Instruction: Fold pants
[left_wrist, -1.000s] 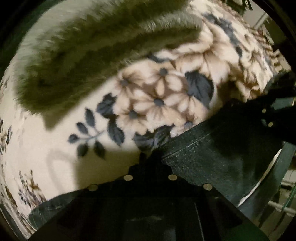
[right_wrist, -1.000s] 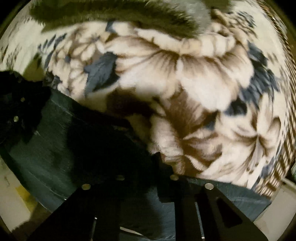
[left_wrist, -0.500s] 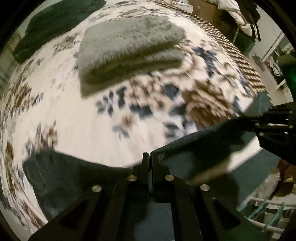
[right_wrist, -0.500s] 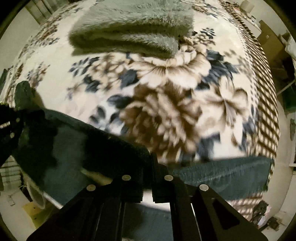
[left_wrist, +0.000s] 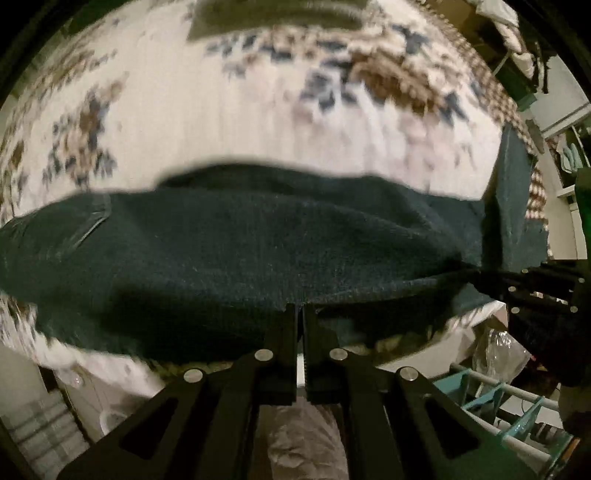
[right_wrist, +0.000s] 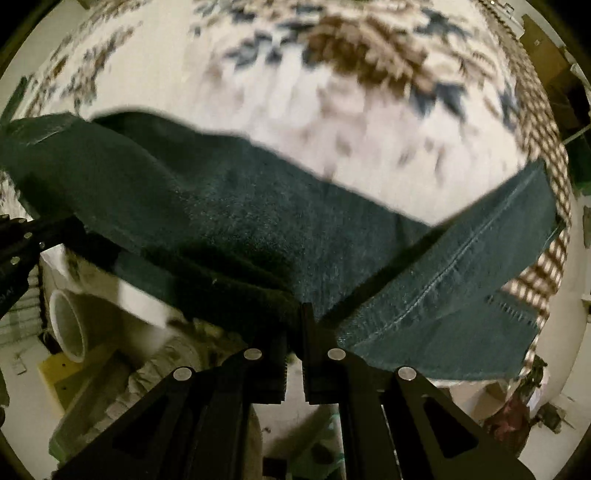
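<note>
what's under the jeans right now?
The dark jeans lie across the floral blanket, held at the near edge by the left gripper and right gripper. The blanket shows beyond them; whatever is directly beneath the denim is covered.

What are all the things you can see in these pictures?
pants: one, dark blue-green denim, held up over the near edge of the bed
blanket: one, cream with brown and blue flowers, spread over the bed
folded fuzzy cloth: one, grey-green, far side of the blanket, blurred
rack: one, teal and white, on the floor
left gripper: black, shut on the pants' edge
right gripper: black, shut on the pants' edge
</note>
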